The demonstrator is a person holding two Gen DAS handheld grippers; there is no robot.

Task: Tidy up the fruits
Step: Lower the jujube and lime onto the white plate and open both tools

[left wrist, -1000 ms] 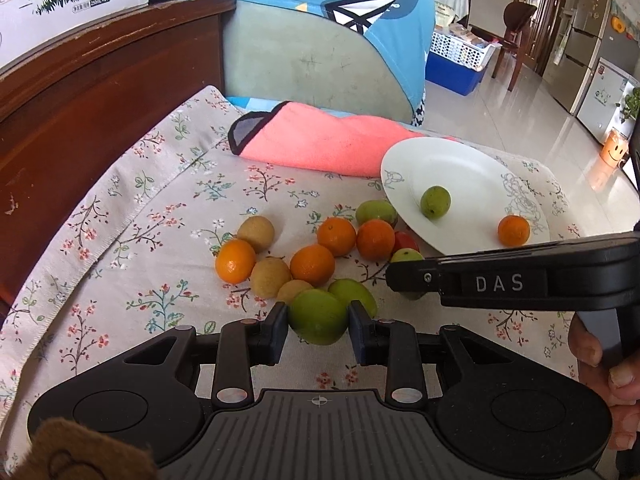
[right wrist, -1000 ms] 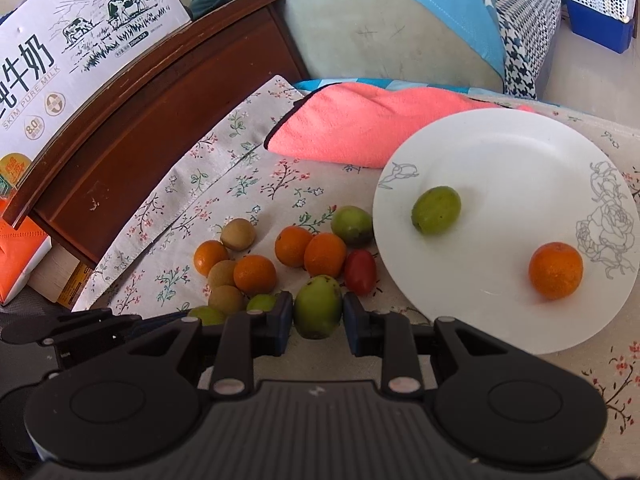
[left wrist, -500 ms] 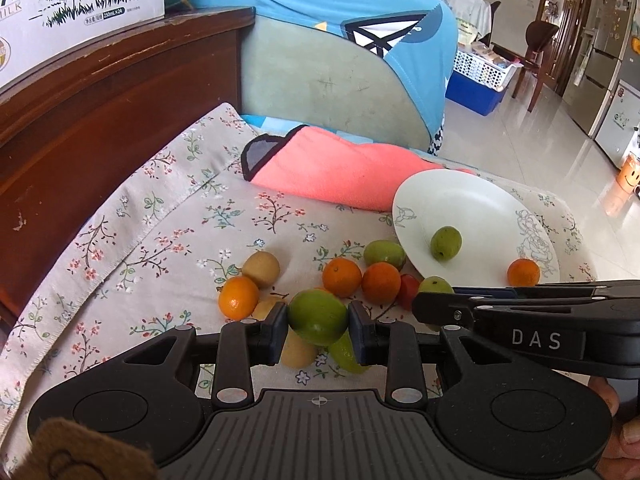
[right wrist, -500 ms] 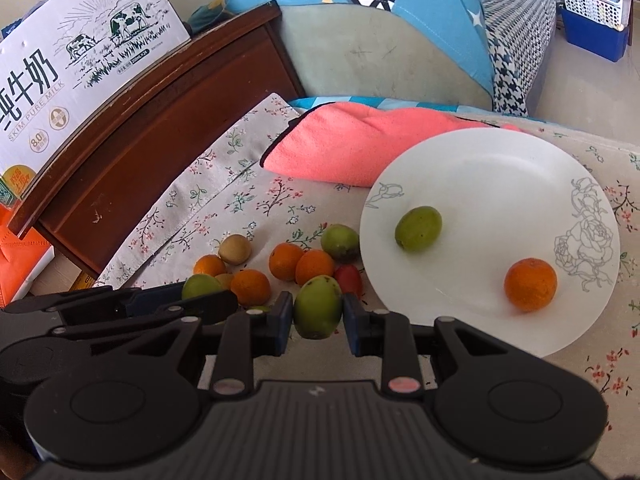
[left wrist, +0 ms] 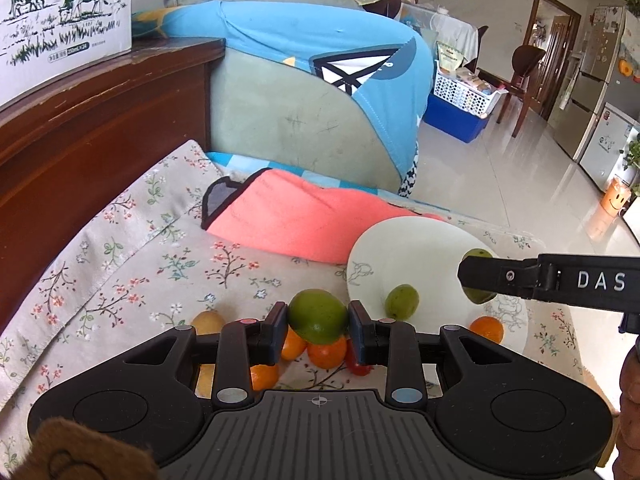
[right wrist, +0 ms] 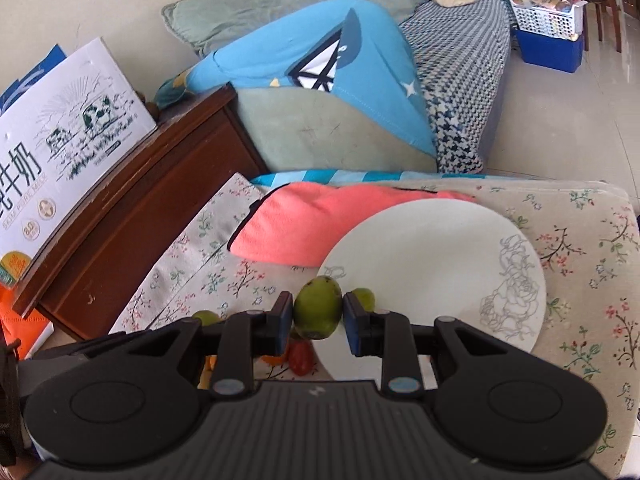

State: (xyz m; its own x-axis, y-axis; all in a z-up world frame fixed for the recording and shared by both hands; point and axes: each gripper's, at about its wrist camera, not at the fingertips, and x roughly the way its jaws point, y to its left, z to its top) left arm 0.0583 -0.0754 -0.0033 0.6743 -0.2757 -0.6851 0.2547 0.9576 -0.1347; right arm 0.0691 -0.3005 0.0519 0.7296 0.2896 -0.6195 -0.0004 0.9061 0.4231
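Observation:
My left gripper [left wrist: 318, 326] is shut on a green fruit [left wrist: 318, 314], held up above the pile of oranges [left wrist: 328, 354] and a small red fruit [left wrist: 358, 366] on the floral cloth. My right gripper [right wrist: 318, 318] is shut on another green fruit [right wrist: 318, 312] and hangs over the near left rim of the white plate [right wrist: 440, 264]. In the left wrist view the right gripper [left wrist: 476, 276] reaches in from the right over the plate [left wrist: 412, 248]. On that plate lie a small green fruit [left wrist: 402, 302] and an orange [left wrist: 486, 328].
A pink towel [left wrist: 296, 216] lies behind the plate. A dark wooden cabinet [left wrist: 80, 136] with a milk carton box [left wrist: 60, 20] runs along the left. A sofa with a blue cloth [right wrist: 320, 92] stands behind. The table's right edge [right wrist: 624, 240] drops to the tiled floor.
Both grippers have risen off the cloth, each with its green fruit. The right one has moved over the plate's rim. The fruit pile now lies below the left fingers.

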